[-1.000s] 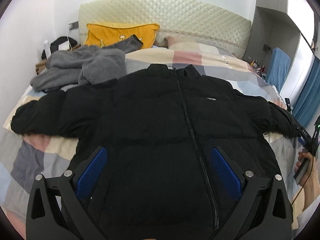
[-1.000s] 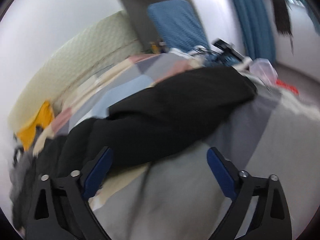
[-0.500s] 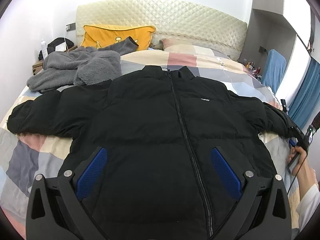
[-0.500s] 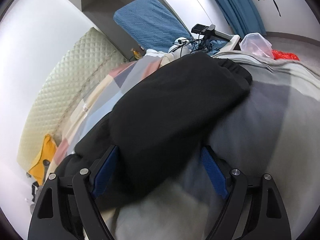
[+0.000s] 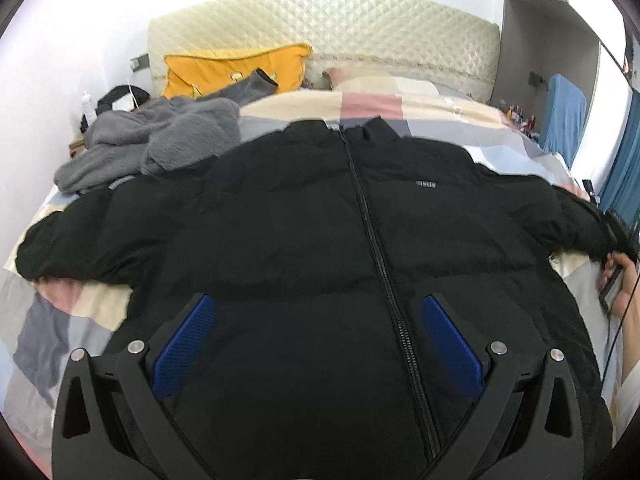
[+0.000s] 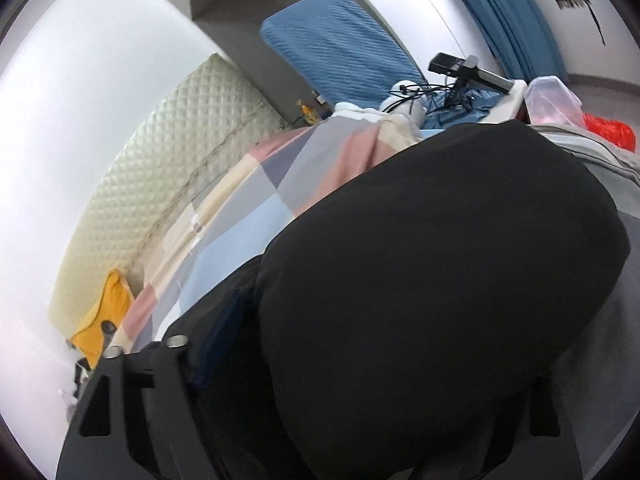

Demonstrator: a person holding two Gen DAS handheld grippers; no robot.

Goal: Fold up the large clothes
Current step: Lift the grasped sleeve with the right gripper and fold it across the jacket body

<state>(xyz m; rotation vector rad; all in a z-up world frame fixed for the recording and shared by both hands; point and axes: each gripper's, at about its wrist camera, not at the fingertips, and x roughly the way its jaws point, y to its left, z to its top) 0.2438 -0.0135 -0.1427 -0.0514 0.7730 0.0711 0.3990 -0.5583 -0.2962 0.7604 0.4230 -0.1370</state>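
Note:
A black puffer jacket (image 5: 320, 240) lies flat and zipped on the patchwork bed cover (image 5: 60, 328), both sleeves spread out. My left gripper (image 5: 316, 320) is open and empty, hovering over the jacket's lower front. In the right wrist view the jacket's right sleeve (image 6: 440, 280) fills the space between my right gripper's fingers (image 6: 216, 344); the far finger is hidden under the fabric, so I cannot tell if the gripper has closed on it. The right gripper (image 5: 616, 236) also shows at the sleeve's cuff in the left wrist view.
A grey fleece garment (image 5: 160, 140) is bunched at the back left of the bed by a yellow pillow (image 5: 236, 68). A cream quilted headboard (image 5: 360, 40) stands behind. A blue chair (image 6: 340, 48), cables and a plastic bag (image 6: 552, 96) are beyond the bed's right side.
My right gripper has moved in onto the right sleeve, which now fills its view and covers the fingers. My left gripper has tilted slightly over the jacket.

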